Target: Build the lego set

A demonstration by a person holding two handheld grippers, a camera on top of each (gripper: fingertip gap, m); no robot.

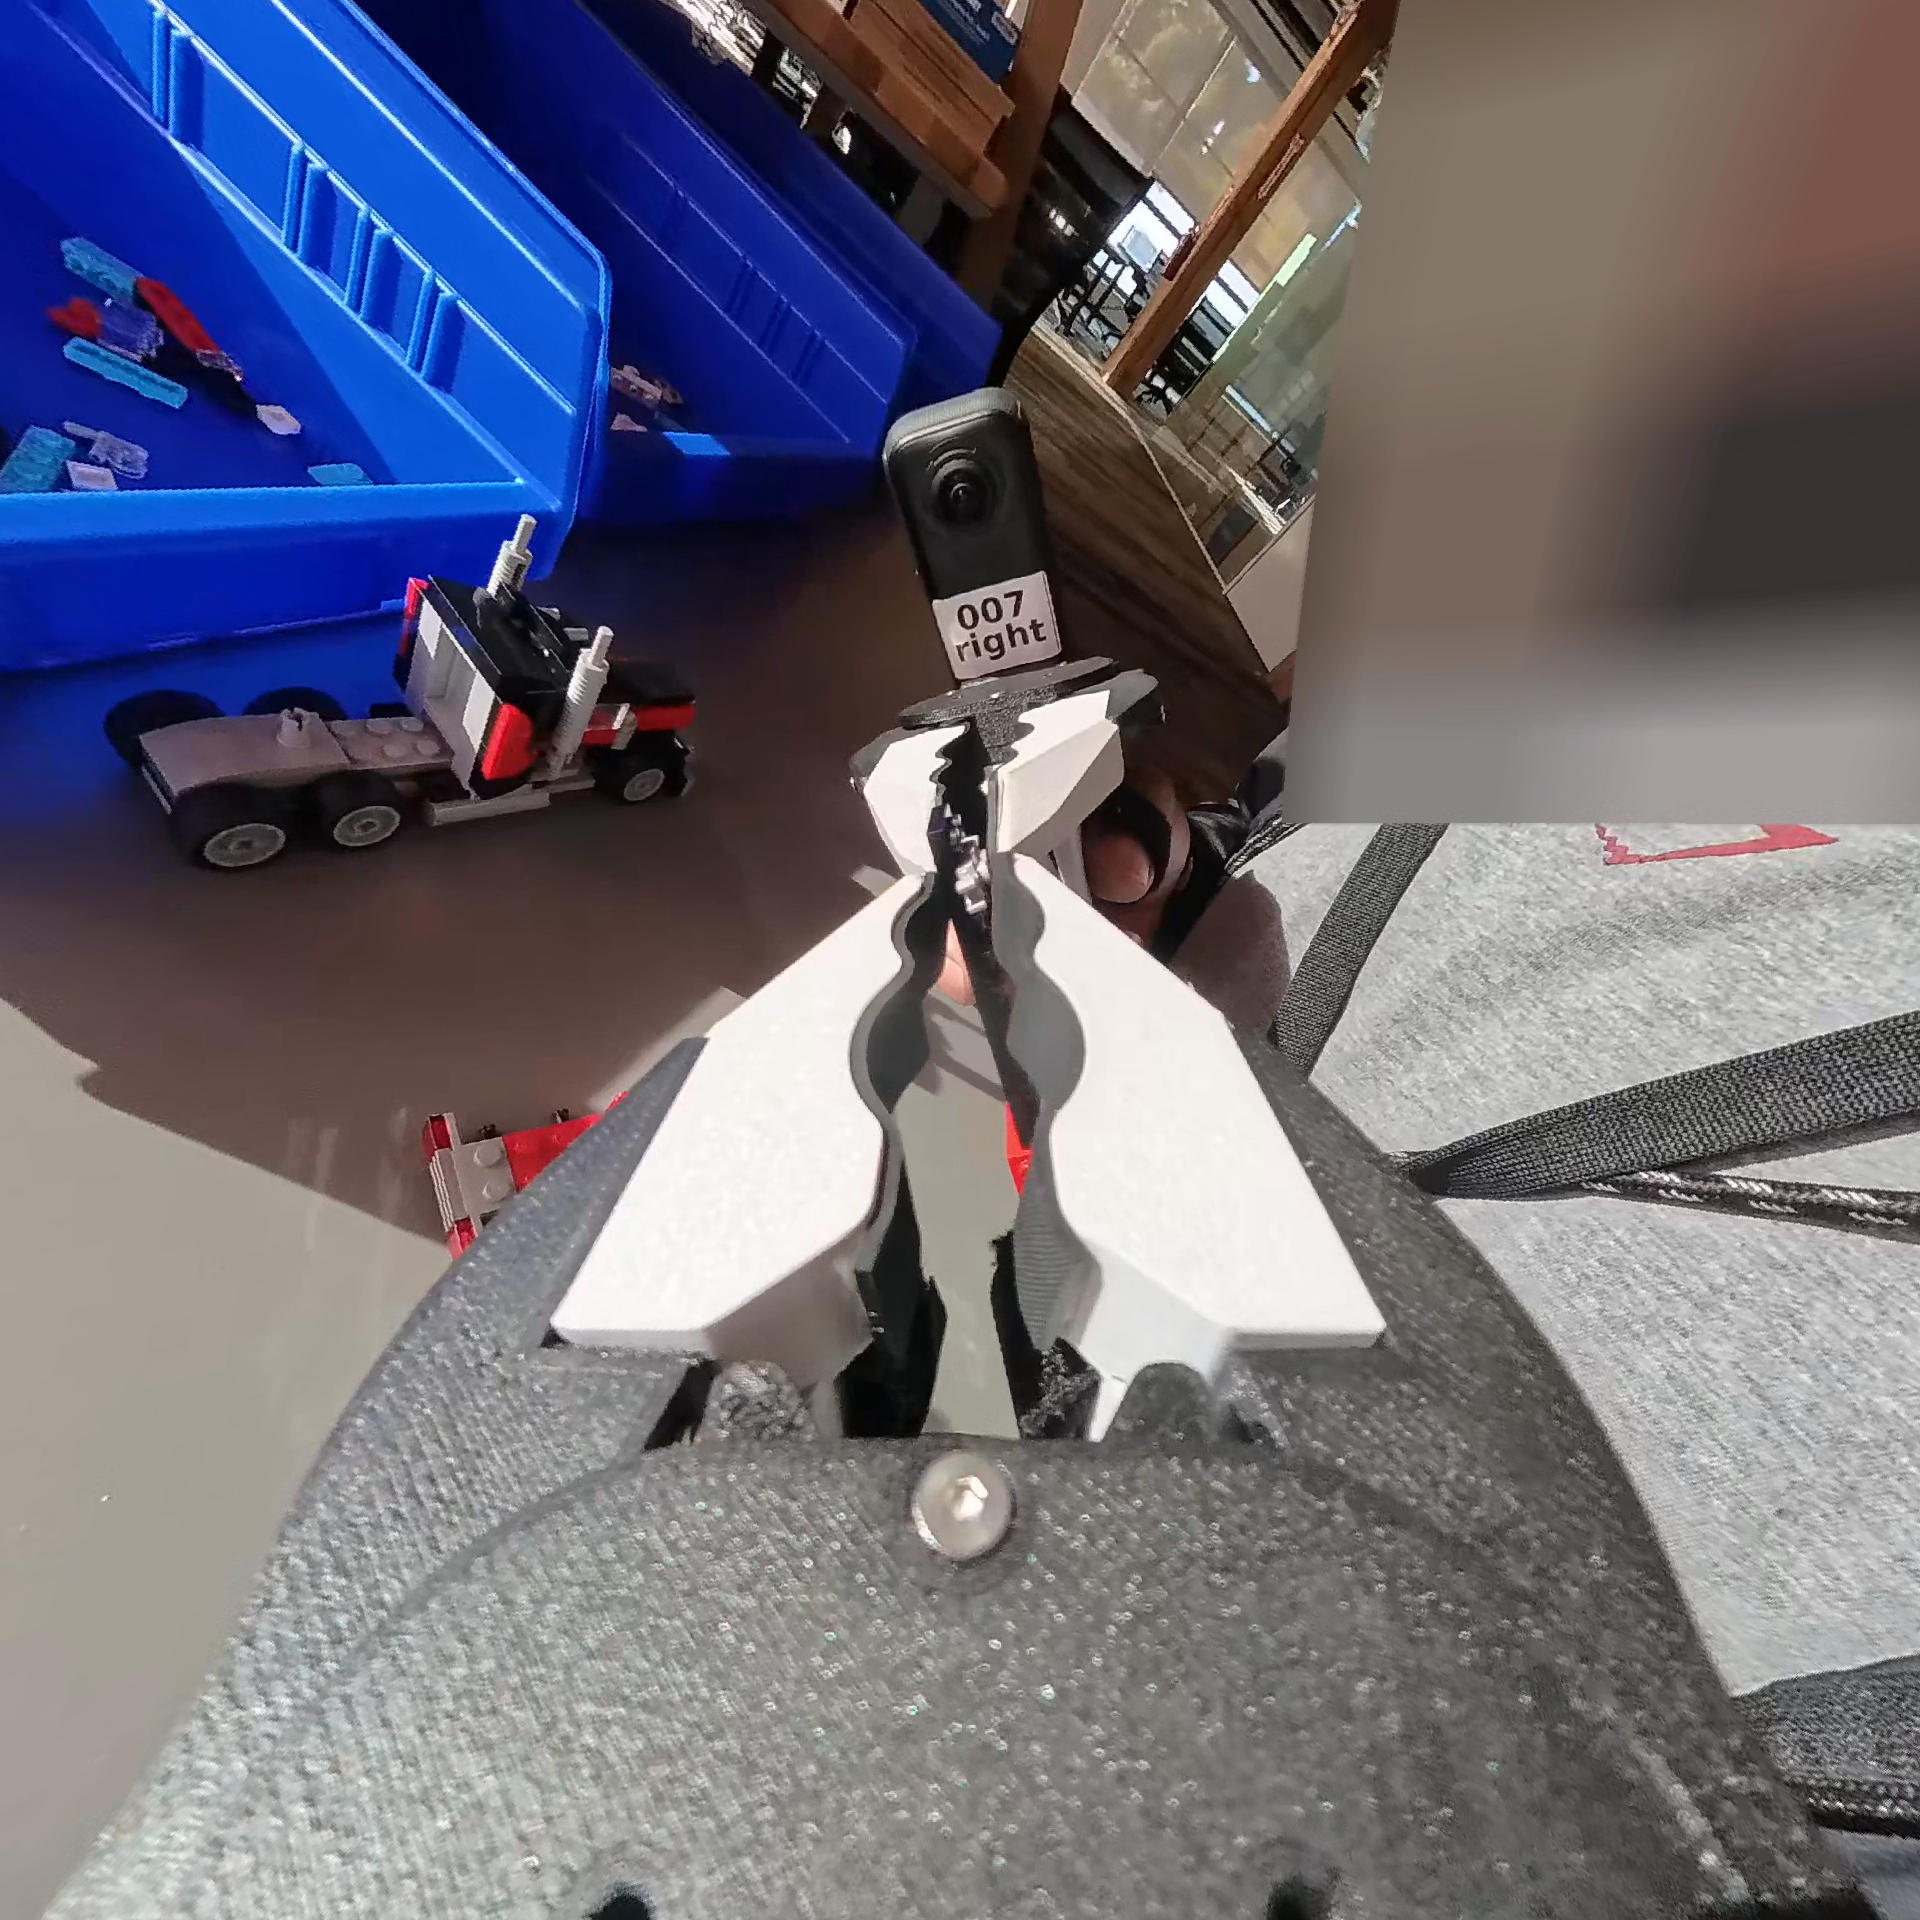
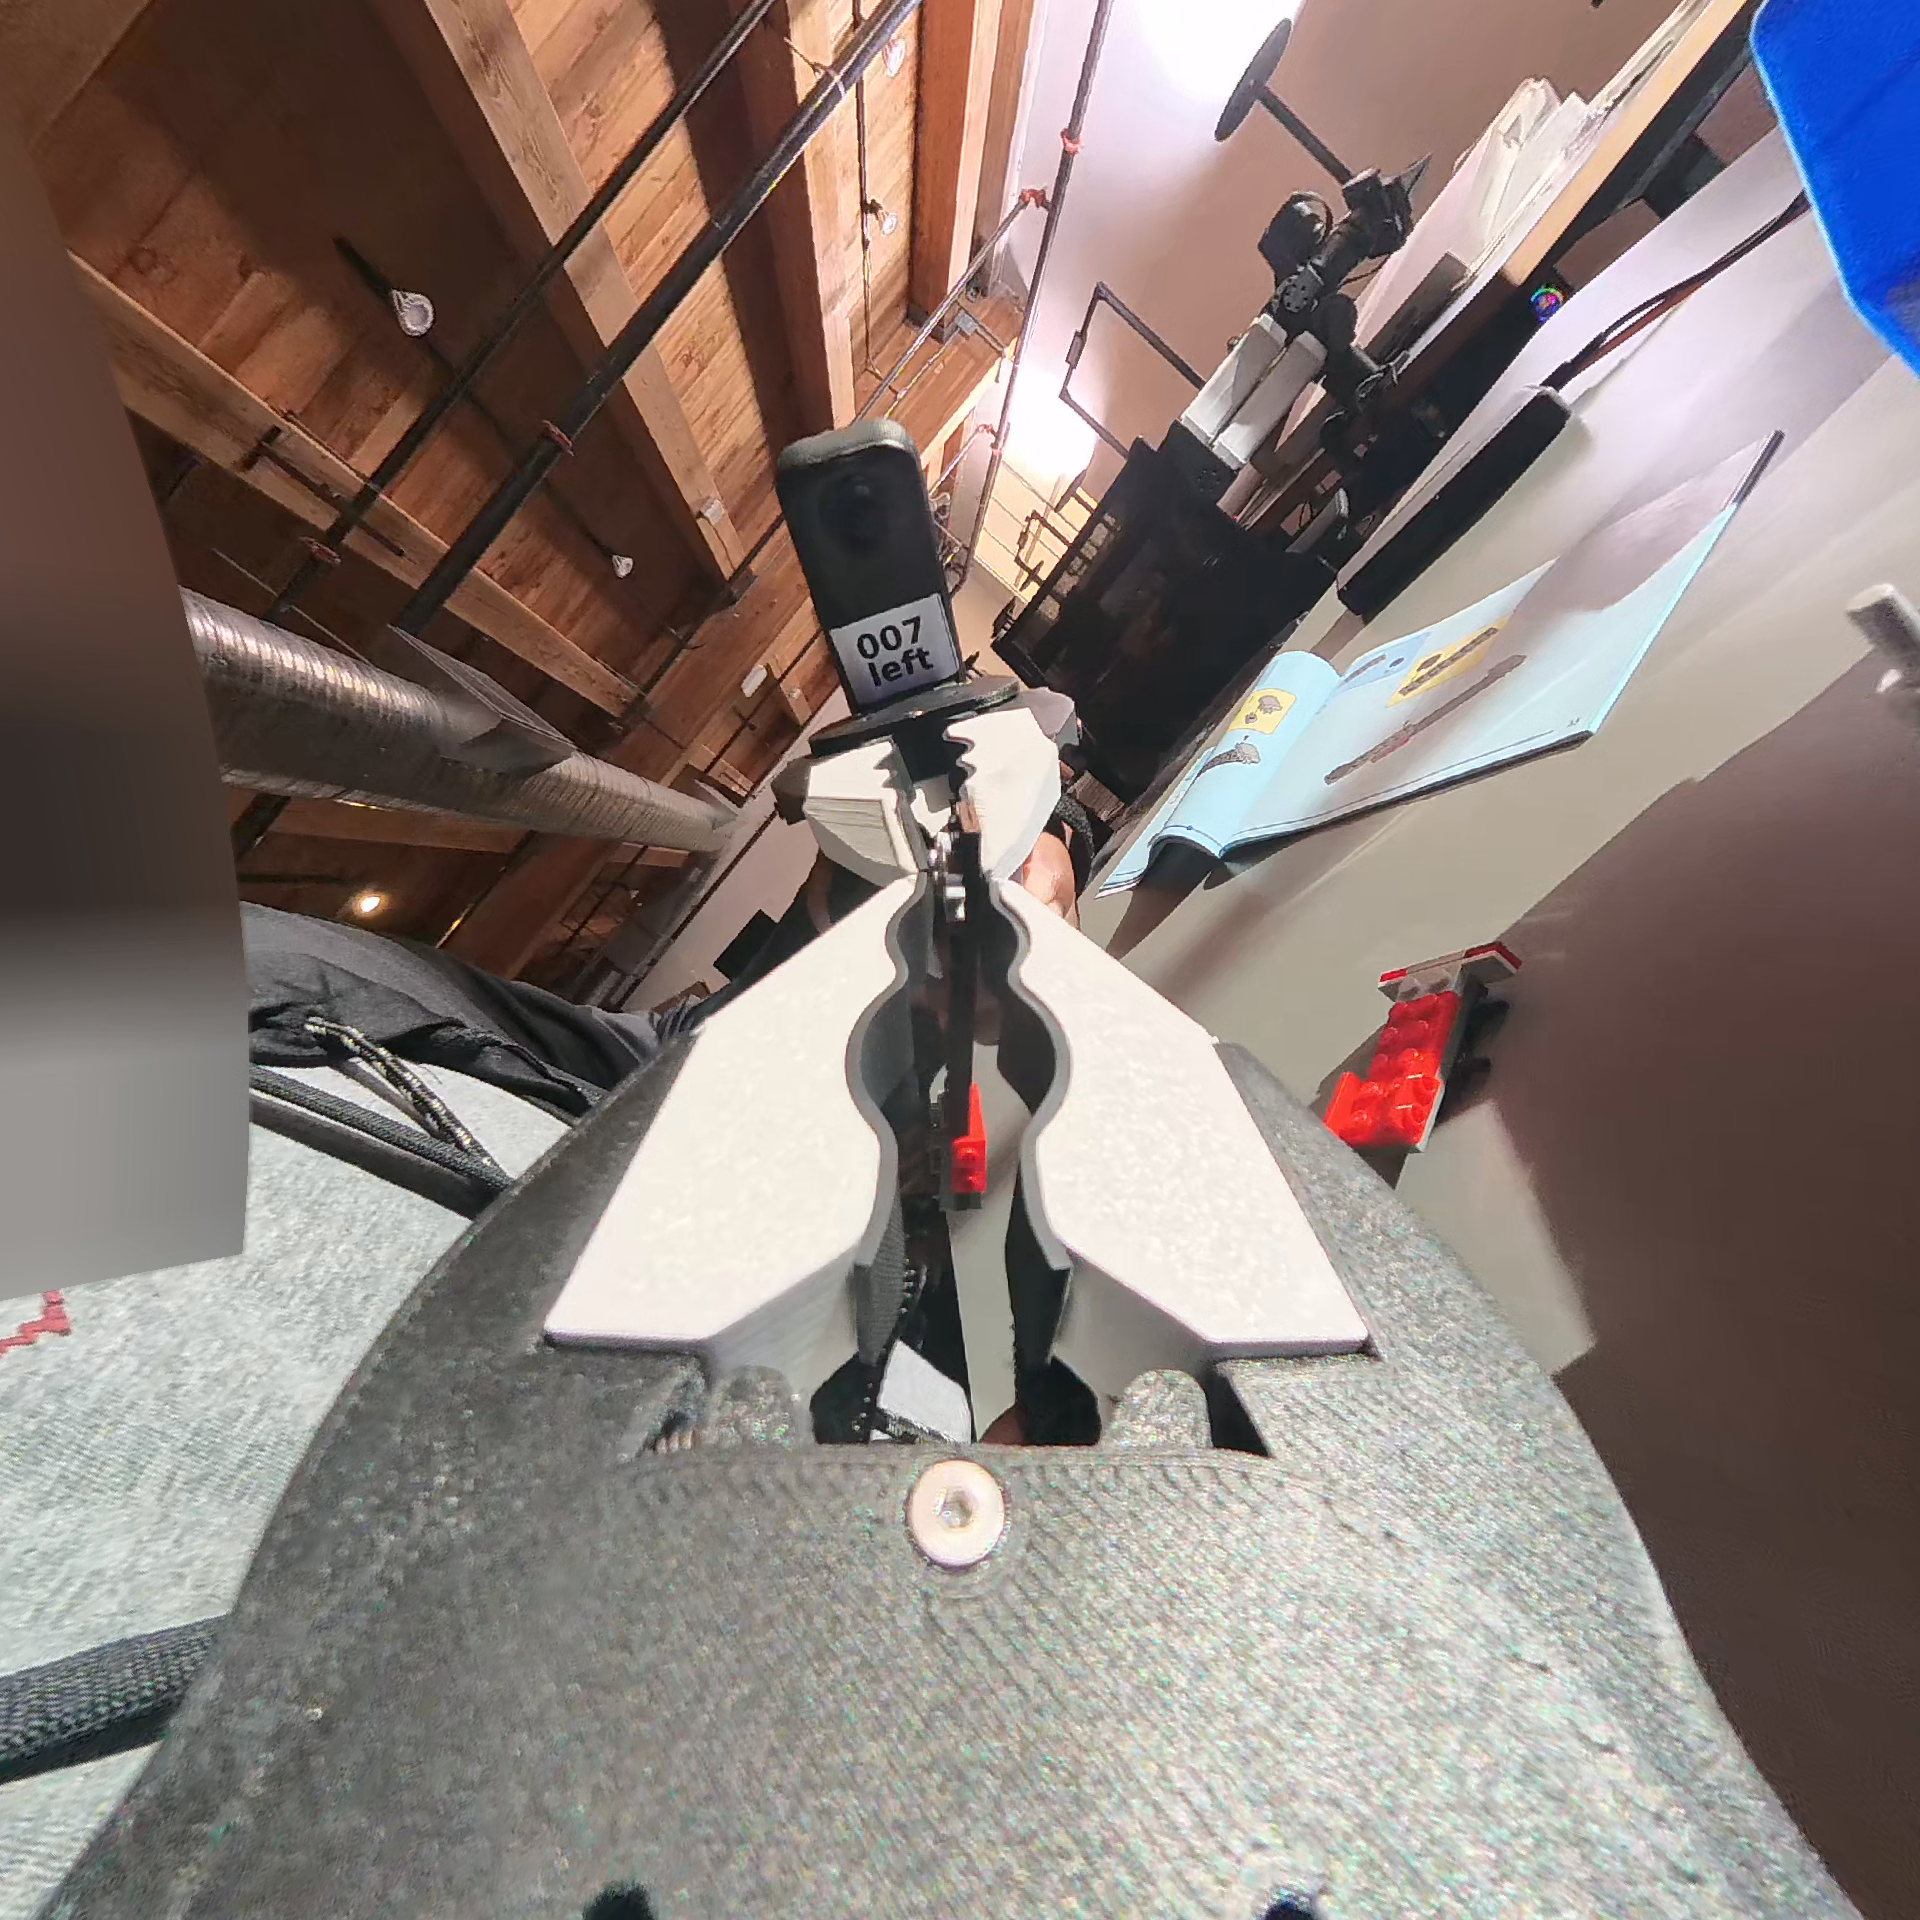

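My left gripper (image 1: 961,888) and my right gripper (image 2: 951,888) point at each other, tip to tip, raised above the table in front of a person's grey shirt. Both are shut on the same thin black lego assembly (image 1: 982,966), which runs between their fingers. It carries a small red brick (image 2: 971,1143) and a small grey part near the tips. The right gripper (image 1: 971,774) shows farther off in the left wrist view, and the left gripper (image 2: 940,805) in the right wrist view. A built black, red and grey lego truck (image 1: 416,727) stands on the table.
Blue bins (image 1: 312,540) with loose lego pieces stand behind the truck. A red and grey sub-assembly (image 1: 488,1164) lies on the table, also in the right wrist view (image 2: 1403,1070). An open instruction booklet (image 2: 1455,707) lies farther back. A black robot arm stand is beyond it. The grippers are tip to tip, or close to it.
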